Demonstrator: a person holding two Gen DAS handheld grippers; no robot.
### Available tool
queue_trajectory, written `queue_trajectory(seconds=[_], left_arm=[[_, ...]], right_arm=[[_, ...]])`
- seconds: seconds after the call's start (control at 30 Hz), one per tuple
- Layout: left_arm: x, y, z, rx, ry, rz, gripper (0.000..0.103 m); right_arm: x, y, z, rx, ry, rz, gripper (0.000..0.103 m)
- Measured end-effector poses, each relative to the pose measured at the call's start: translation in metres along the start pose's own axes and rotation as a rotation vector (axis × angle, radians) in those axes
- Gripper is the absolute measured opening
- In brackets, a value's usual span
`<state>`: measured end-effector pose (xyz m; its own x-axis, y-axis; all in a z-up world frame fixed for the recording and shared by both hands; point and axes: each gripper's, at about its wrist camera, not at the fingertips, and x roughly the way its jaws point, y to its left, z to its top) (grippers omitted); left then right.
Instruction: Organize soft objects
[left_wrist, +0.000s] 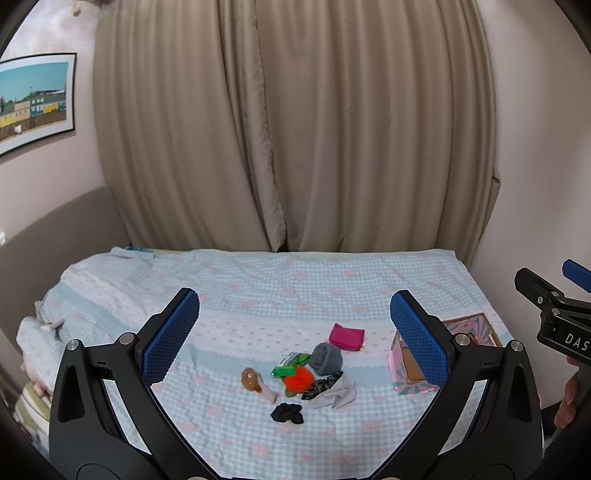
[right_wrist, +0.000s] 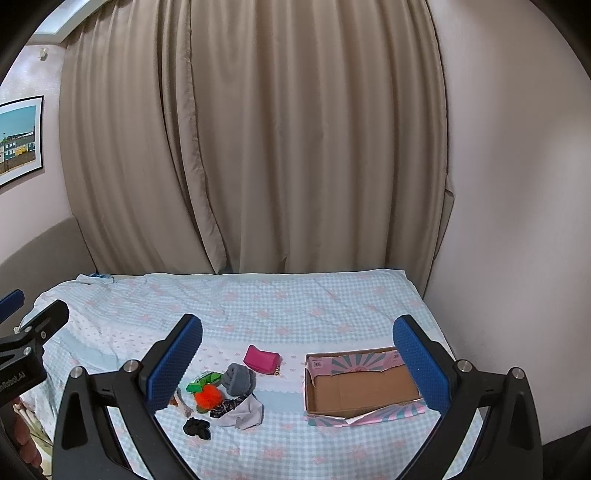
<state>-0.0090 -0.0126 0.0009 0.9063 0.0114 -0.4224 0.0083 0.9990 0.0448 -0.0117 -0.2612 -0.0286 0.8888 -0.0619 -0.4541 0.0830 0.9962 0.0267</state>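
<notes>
A small pile of soft things lies on the bed: a pink pouch (left_wrist: 346, 336) (right_wrist: 261, 359), a grey rolled sock (left_wrist: 325, 358) (right_wrist: 239, 378), an orange pompom (left_wrist: 298, 380) (right_wrist: 209, 398), a green packet (left_wrist: 291, 363) (right_wrist: 201, 382), a black scrunchie (left_wrist: 287, 412) (right_wrist: 197, 428), a pale cloth (left_wrist: 338, 395) (right_wrist: 243, 412) and a brown toy (left_wrist: 252, 379). An open pink cardboard box (right_wrist: 360, 387) (left_wrist: 410, 365) lies to their right. My left gripper (left_wrist: 294, 328) is open and empty, held above the pile. My right gripper (right_wrist: 297, 354) is open and empty, above the bed between pile and box.
The bed has a light blue checked sheet (left_wrist: 280, 291) (right_wrist: 295, 306). Beige curtains (left_wrist: 295, 129) hang behind it. A wall stands close on the right (right_wrist: 517, 184). A framed picture (left_wrist: 33, 99) hangs on the left wall. Bunched bedding lies at the left (left_wrist: 40, 332).
</notes>
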Motion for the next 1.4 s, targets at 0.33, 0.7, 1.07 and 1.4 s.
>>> queue_trajectory(seconds=[0.33, 0.7, 1.07, 1.4], left_arm=[[0.001, 0.002, -0.001, -0.003, 0.0, 0.001, 0.103], [0.0, 0.001, -0.001, -0.005, 0.001, 0.001, 0.103], [-0.002, 0.001, -0.002, -0.005, 0.002, 0.002, 0.103], [-0.003, 0.028, -0.002, -0.061, 0.033, 0.044, 0.103]], right_arm=[[0.002, 0.001, 0.001, -0.001, -0.002, 0.003, 0.103], [0.004, 0.002, 0.001, -0.006, -0.002, 0.003, 0.103], [0.008, 0.0, 0.001, 0.0, -0.012, 0.008, 0.103], [0.016, 0.0, -0.006, 0.004, 0.017, 0.046, 0.103]])
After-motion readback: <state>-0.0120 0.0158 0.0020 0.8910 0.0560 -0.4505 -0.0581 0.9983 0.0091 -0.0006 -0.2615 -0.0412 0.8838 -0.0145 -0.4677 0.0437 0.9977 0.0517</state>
